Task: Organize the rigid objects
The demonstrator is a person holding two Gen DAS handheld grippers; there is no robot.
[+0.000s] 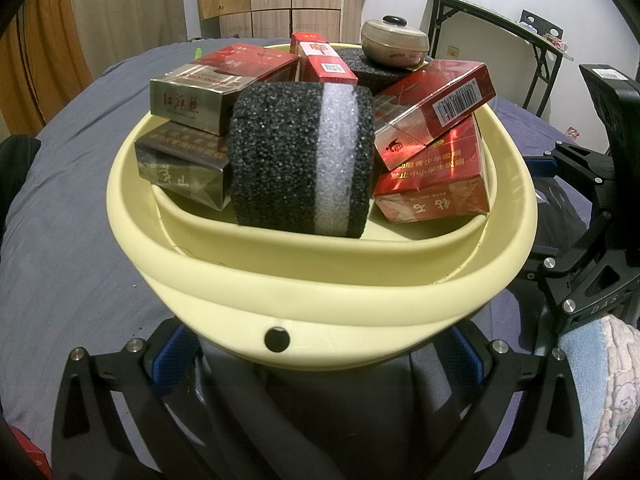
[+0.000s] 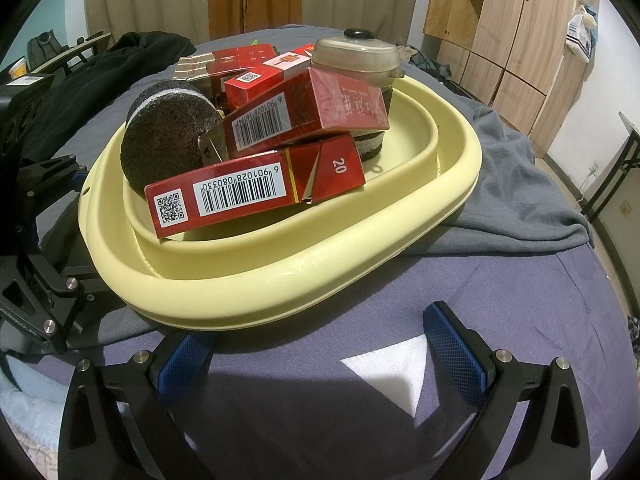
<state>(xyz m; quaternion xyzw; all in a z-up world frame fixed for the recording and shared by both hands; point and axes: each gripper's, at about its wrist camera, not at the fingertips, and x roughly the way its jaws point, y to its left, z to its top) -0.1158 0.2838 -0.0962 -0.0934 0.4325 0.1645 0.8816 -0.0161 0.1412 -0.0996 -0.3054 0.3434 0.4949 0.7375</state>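
Note:
A pale yellow basin (image 1: pixel 320 280) (image 2: pixel 280 280) sits on a bed with grey-blue sheets. It holds several red cigarette boxes (image 1: pixel 432 108) (image 2: pixel 256 192), a dark gold box (image 1: pixel 184 160), a black foam cylinder with a white band (image 1: pixel 304 160) (image 2: pixel 164 136) and a small lidded pot (image 1: pixel 394 40) (image 2: pixel 354 58) on a second foam block. My left gripper (image 1: pixel 320 356) is open, its blue pads (image 1: pixel 174 356) on either side of the basin's near rim. My right gripper (image 2: pixel 320 352) is open and empty just before the basin's near edge.
The right gripper's body (image 1: pixel 592 240) shows at the basin's right side in the left view; the left gripper's body (image 2: pixel 36 240) shows at left in the right view. Dark clothes (image 2: pixel 100 68) and a grey blanket (image 2: pixel 520 184) lie on the bed. Wooden wardrobes (image 2: pixel 500 40) stand behind.

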